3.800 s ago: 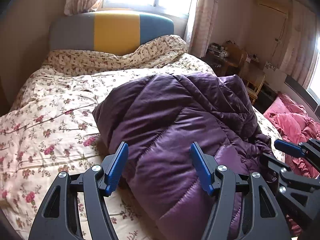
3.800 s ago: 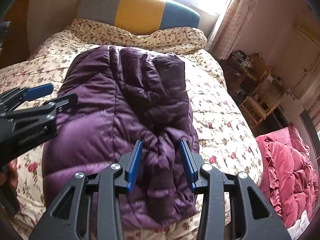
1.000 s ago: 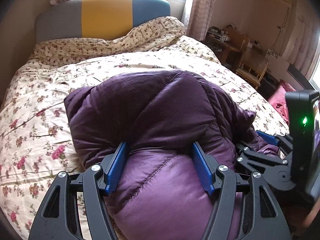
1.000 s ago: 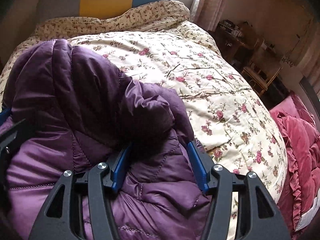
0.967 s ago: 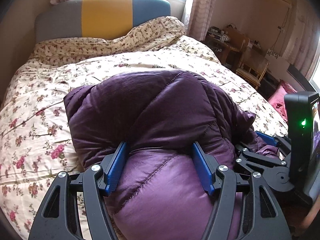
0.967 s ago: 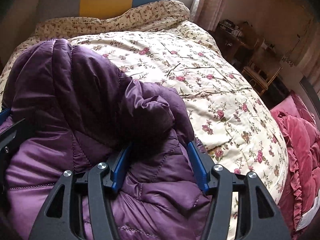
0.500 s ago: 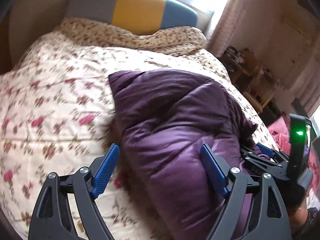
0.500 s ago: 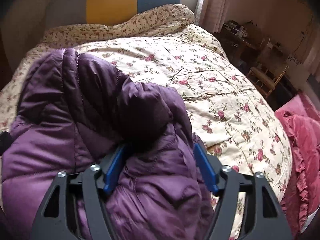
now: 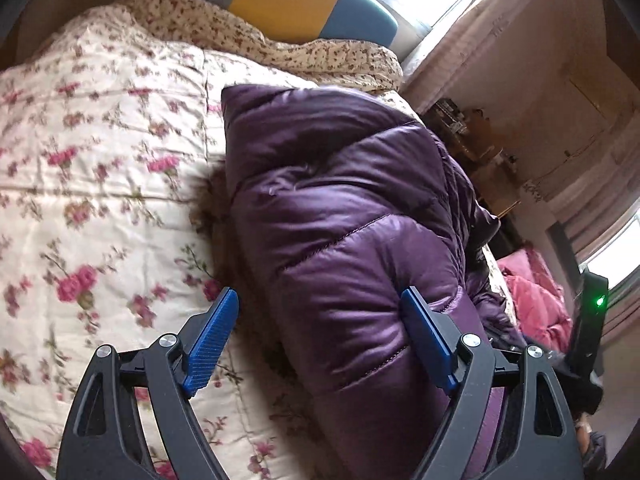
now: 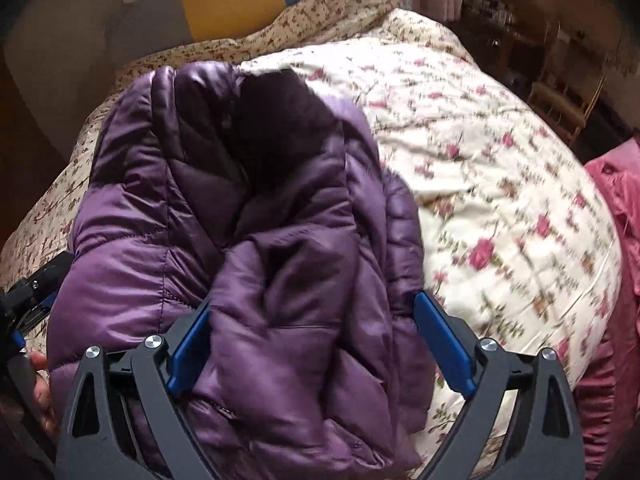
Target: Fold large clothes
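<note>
Puffy purple quilted jacket (image 9: 344,216) is seen folded on the flowery cream quilt (image 9: 100,160). Left gripper (image 9: 320,344) and right gripper (image 10: 320,348) have just been opening; both are released, with the jacket between their jaws.

Both grippers, left gripper (image 9: 320,328) and right gripper (image 10: 314,338), have black plastic frames with cut-out holes, silver screws at the joints, and blue ribbed pads (image 9: 210,342) on the fingers.

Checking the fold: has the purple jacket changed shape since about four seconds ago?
Yes. The purple jacket has been folded into a shorter bundle, its far edge now further from the striped headboard.
</note>
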### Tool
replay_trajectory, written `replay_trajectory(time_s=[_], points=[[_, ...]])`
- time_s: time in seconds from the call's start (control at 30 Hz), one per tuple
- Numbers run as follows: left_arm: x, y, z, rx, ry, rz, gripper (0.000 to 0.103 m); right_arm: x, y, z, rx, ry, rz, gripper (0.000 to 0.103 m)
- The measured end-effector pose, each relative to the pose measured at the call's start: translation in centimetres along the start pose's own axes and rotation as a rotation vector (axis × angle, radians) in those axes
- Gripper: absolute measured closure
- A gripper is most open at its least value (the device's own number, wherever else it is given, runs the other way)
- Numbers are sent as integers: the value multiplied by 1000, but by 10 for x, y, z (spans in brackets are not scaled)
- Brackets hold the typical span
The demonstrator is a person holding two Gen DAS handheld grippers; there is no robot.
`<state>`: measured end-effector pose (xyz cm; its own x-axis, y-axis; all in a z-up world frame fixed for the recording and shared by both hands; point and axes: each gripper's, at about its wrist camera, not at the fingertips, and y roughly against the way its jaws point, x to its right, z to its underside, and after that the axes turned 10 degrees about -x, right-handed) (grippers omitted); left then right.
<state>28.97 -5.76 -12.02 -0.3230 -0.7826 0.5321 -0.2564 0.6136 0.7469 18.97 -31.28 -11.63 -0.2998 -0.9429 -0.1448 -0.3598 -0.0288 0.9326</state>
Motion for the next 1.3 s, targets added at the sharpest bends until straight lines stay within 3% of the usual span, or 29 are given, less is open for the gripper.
replay_trajectory(time_s=[0.23, 0.3, 0.47, 0.57, 0.67, 0.97, 1.3], points=[[-3, -21, -5, -47, 19, 91, 20, 8, -13, -1, -28, -10, -60, 12], [2, -23, -7, -43, 8, 98, 26, 7, -14, -1, -29, 0, -84, 21], [14, -18, -8, -26, -63, 107, 51, -1, -6, 3, -8, 54, -88, 52], [13, -13, -10, -25, -74, 115, 56, -11, 2, 7, 17, 96, -70, 69], [14, -3, -5, -13, -86, 122, 58, -17, 11, 12, 42, 117, -65, 76], [-9, 52, 9, 73, -81, 103, 61, -68, 34, 33, 78, 219, -107, 80], [-86, 159, 46, 225, 15, -11, 61, -185, 43, 60, 111, 406, -207, 80]])
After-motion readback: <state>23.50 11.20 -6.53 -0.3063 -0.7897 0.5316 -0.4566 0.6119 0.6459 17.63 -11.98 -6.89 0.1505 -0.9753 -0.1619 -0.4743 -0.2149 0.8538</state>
